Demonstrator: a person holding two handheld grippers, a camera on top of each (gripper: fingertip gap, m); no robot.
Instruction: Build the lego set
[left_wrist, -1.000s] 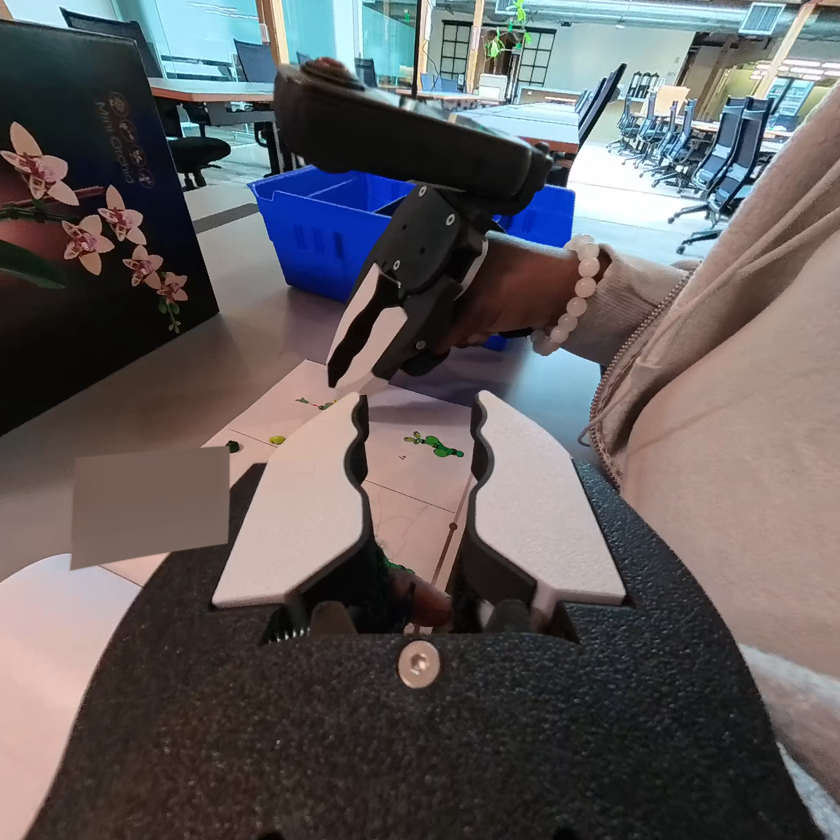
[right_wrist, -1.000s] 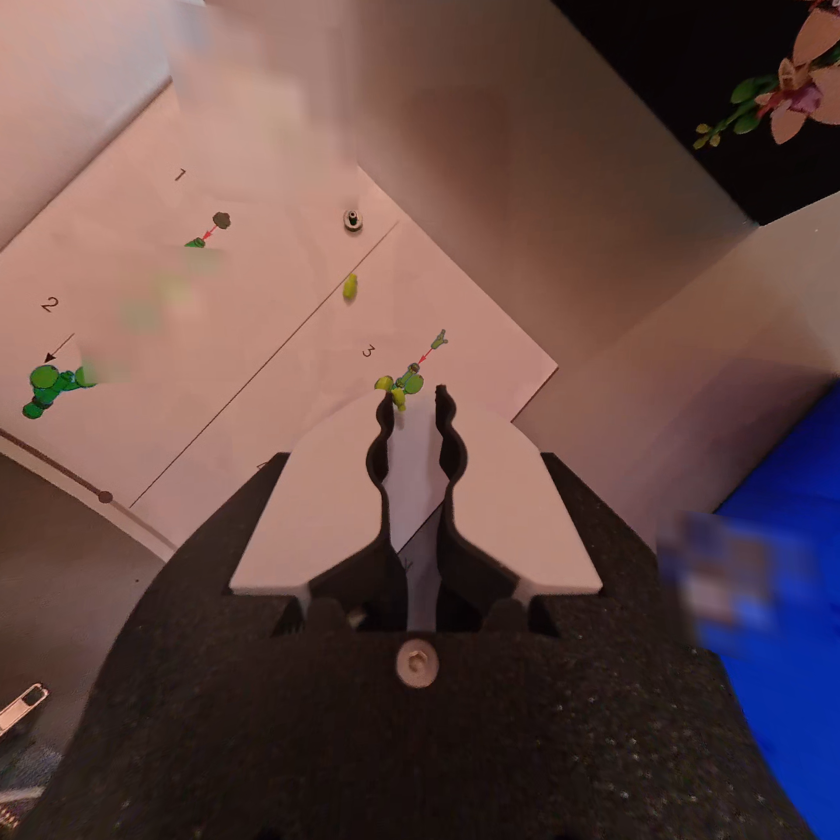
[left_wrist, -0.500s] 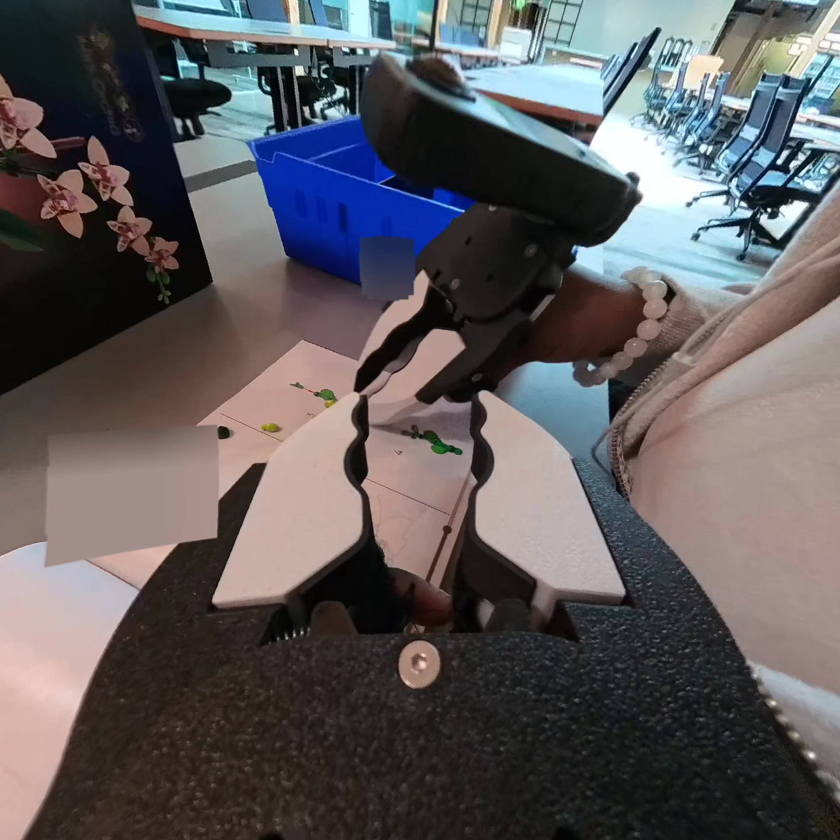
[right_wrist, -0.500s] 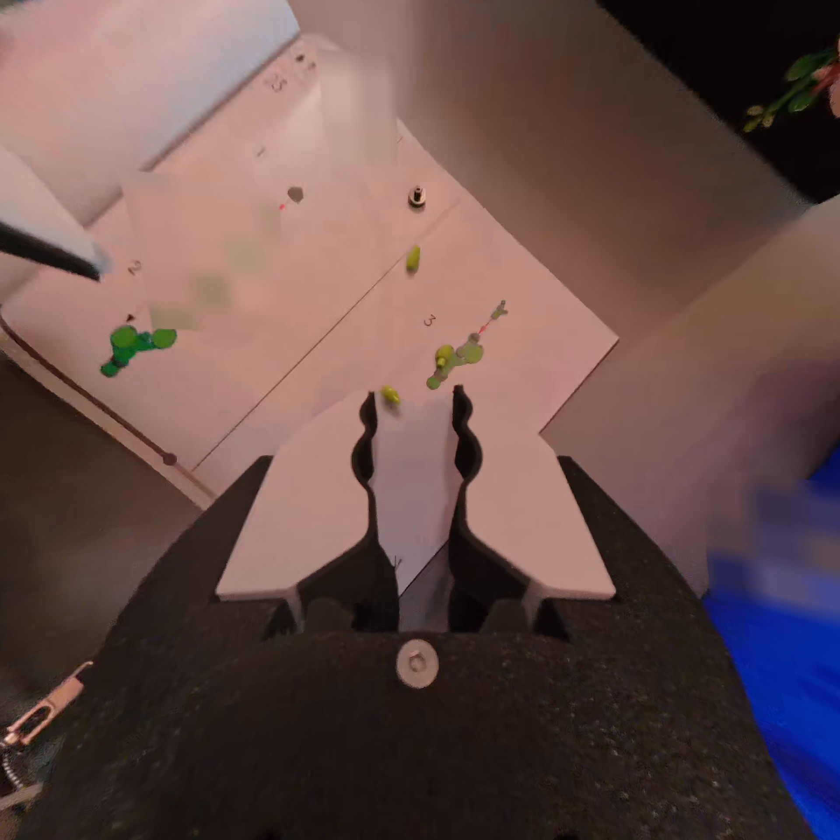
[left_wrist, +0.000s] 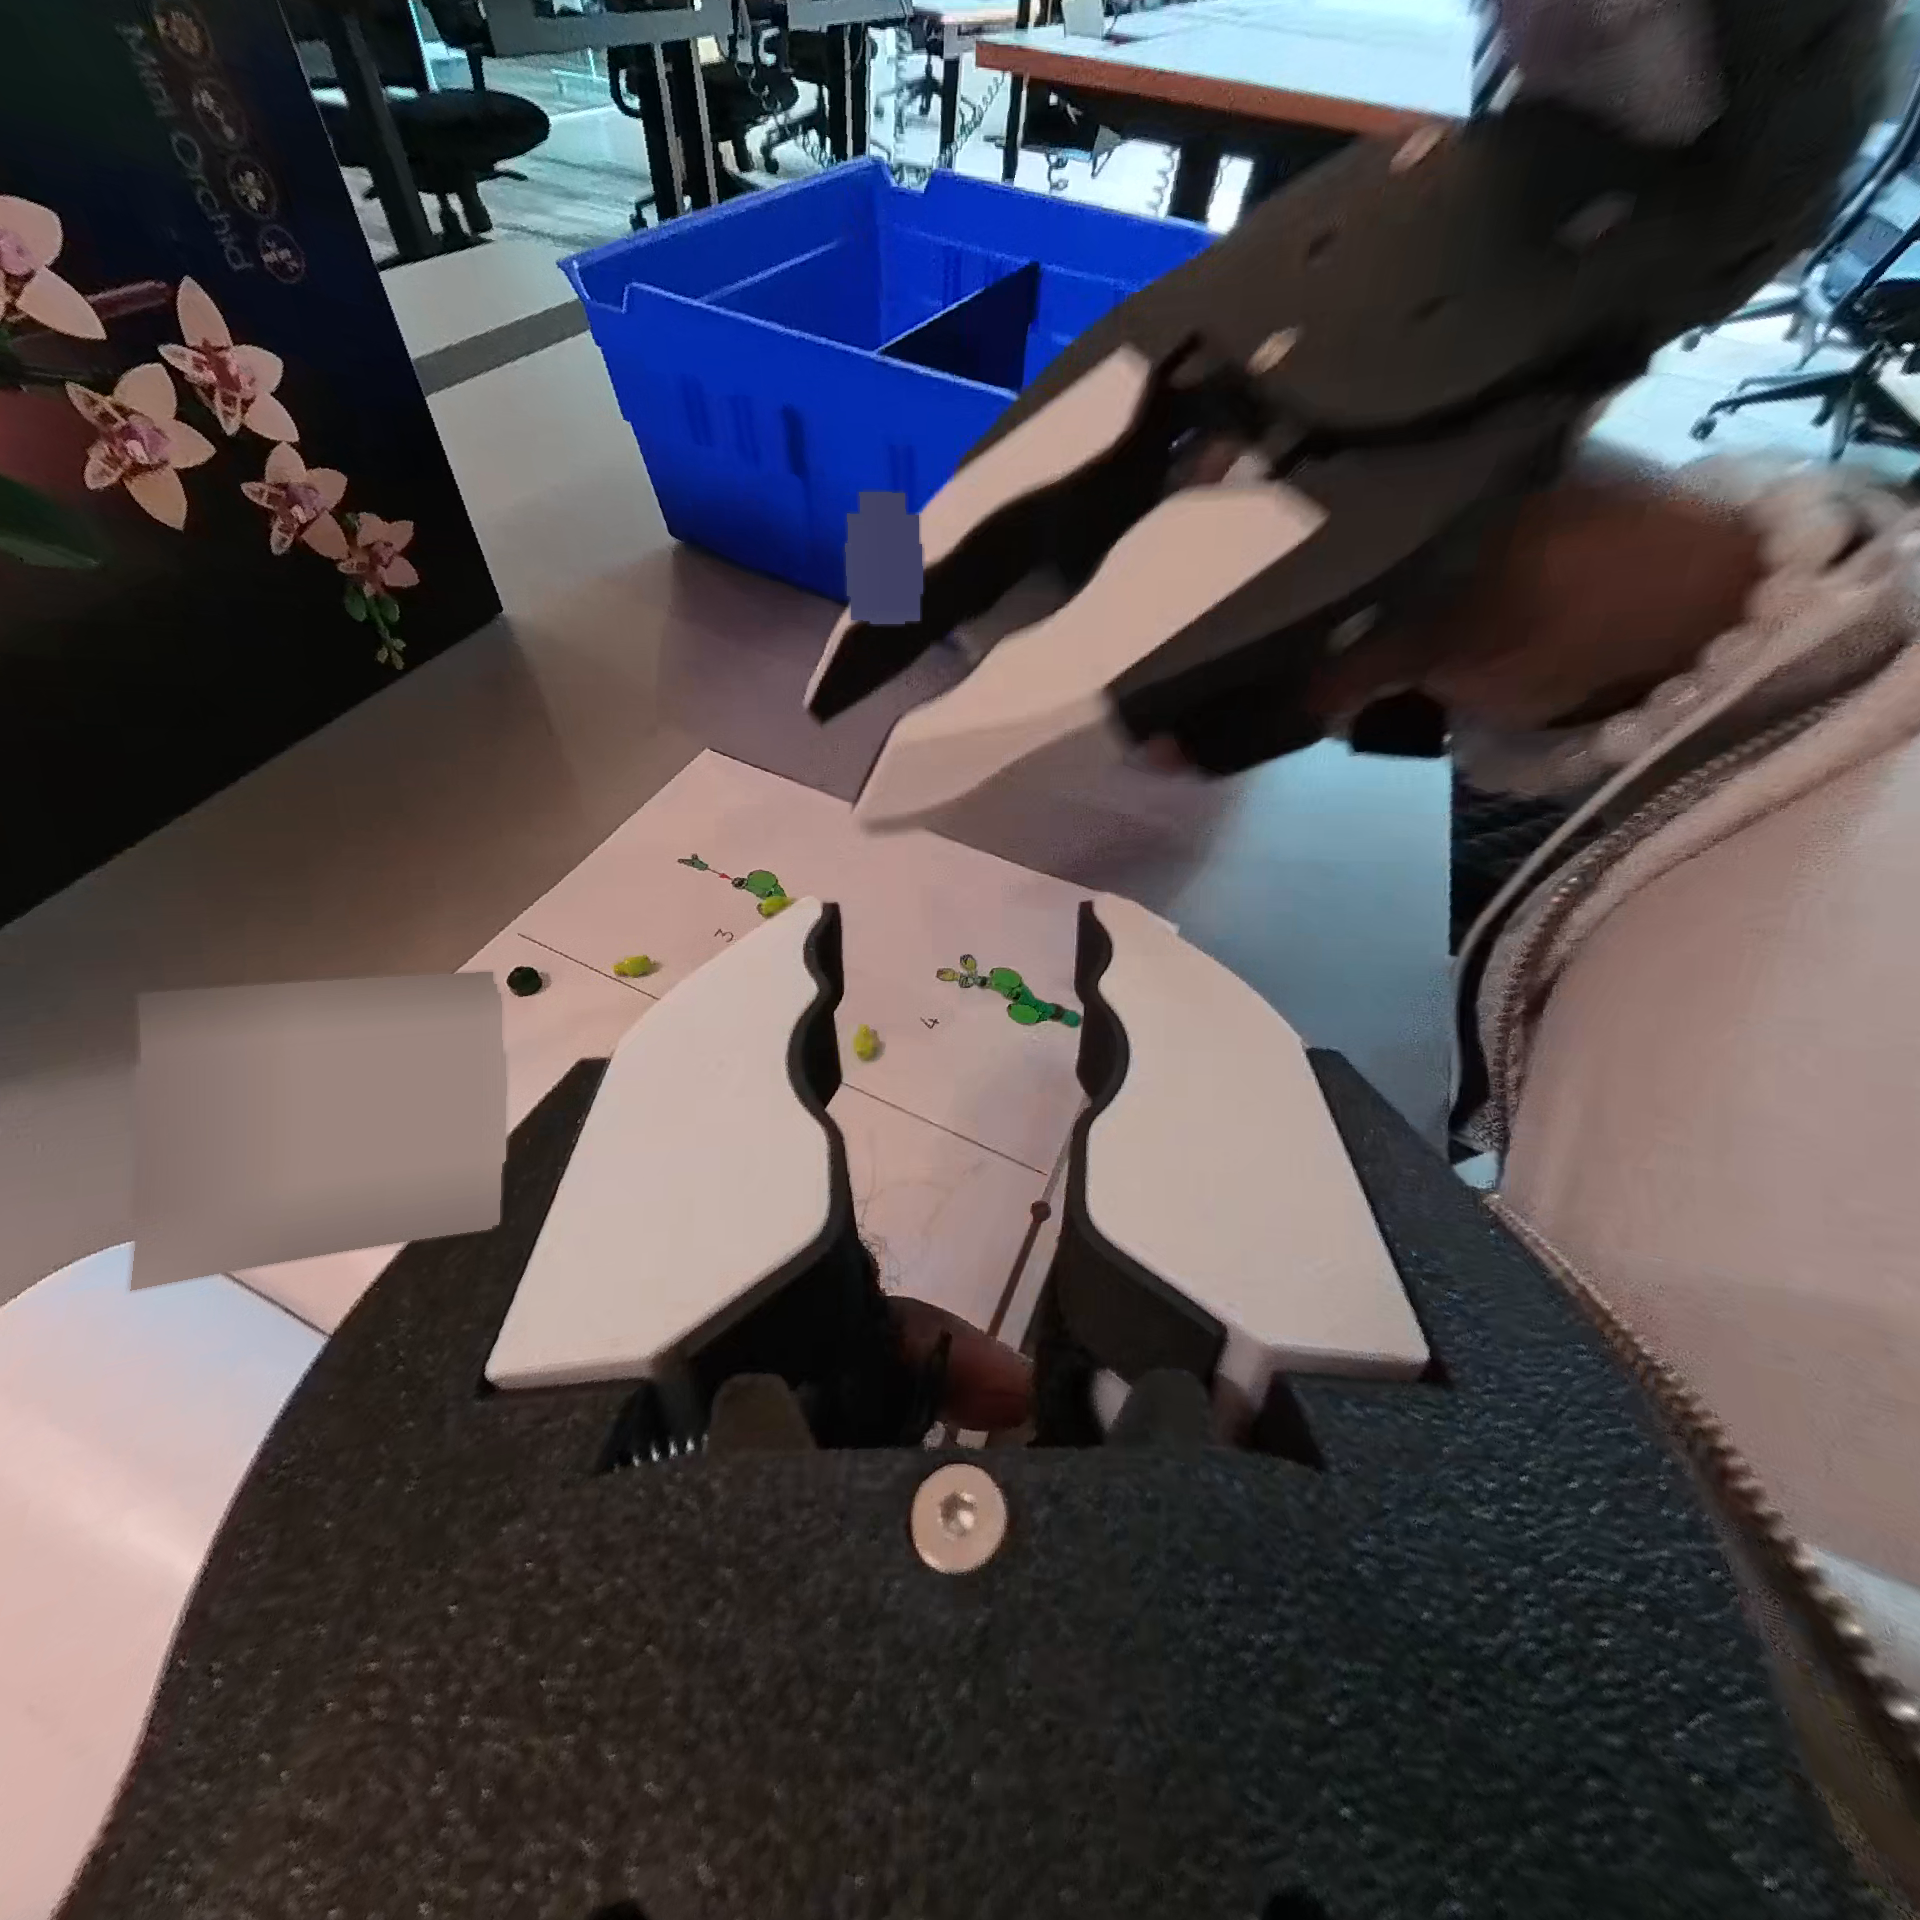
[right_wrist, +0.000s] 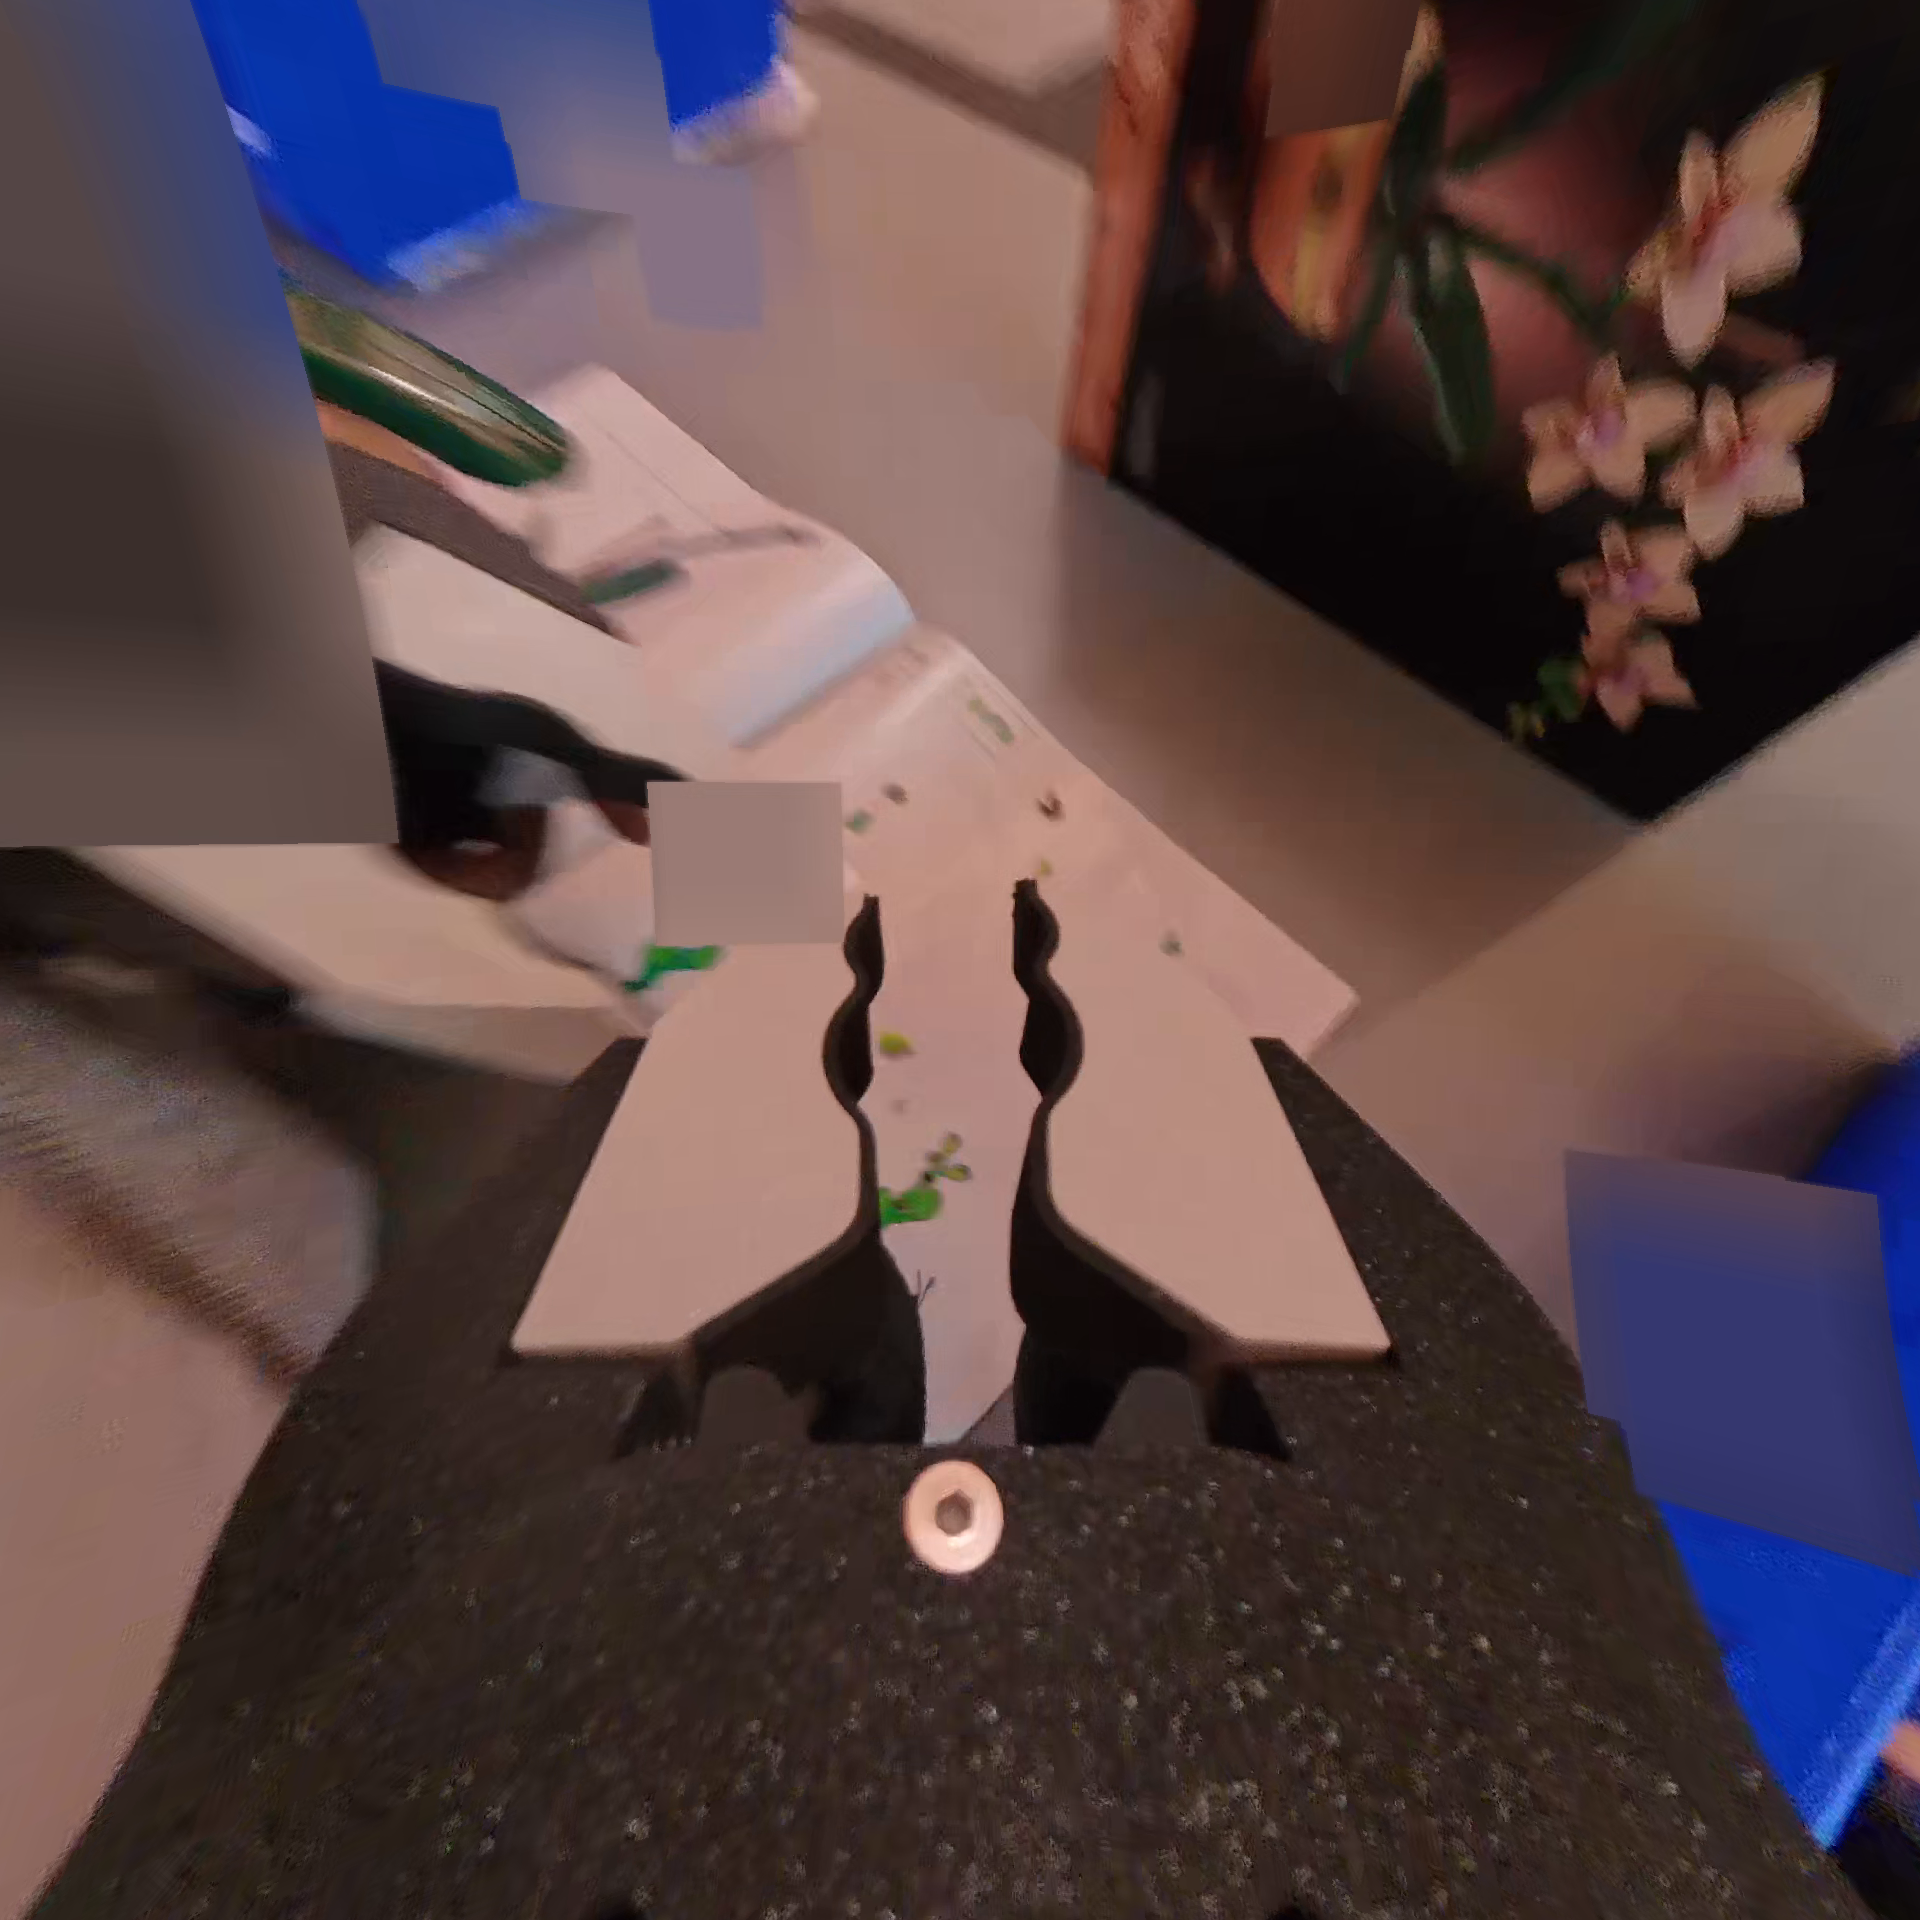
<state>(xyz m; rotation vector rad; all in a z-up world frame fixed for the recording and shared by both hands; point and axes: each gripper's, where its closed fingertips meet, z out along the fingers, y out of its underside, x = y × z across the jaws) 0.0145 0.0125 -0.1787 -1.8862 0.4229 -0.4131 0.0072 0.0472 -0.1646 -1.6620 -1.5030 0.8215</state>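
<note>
A white instruction sheet with printed green step pictures lies on the grey table. On it lie two small lime Lego pieces and a dark round piece. My left gripper is open and empty, low over the sheet's near part. My right gripper hovers open above the sheet's far edge, pointing down-left. In the right wrist view, the right gripper is open and empty, with a lime piece on the sheet below the gap between its fingers.
A blue divided bin stands behind the sheet. The dark Lego box with orchid pictures stands at the left and shows in the right wrist view. A booklet and a green round thing lie beyond. A person's beige sleeve is at the right. The left gripper's tips are roughly 4 cm from the right gripper's. The green round thing is about 25 cm from both grippers' fingertips.
The right gripper has opened wider and lifted up and back from the sheet. A lime piece that was at its fingertips now lies on the sheet. The left gripper stays open.
</note>
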